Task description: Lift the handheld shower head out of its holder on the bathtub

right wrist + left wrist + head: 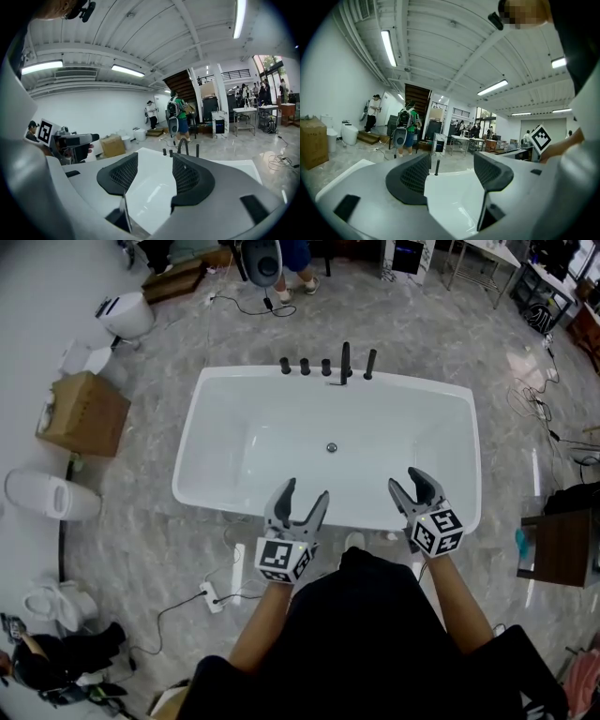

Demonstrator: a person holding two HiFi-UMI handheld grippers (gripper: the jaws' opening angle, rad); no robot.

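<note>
My left claw [306,490] hangs open and empty above the near rim of the glossy white bathtub [216,427]. On the far rim, the slim black handheld shower head [370,364] stands upright in its holder, just right of the black curved spout [345,360]. My right claw [406,481] is open and empty too, above the near rim.

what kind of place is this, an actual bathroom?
Likely a showroom or workshop hall, not a home bathroom: a freestanding bathtub stands on open floor, a loose toilet and cardboard box beside it, worktables behind.
</note>
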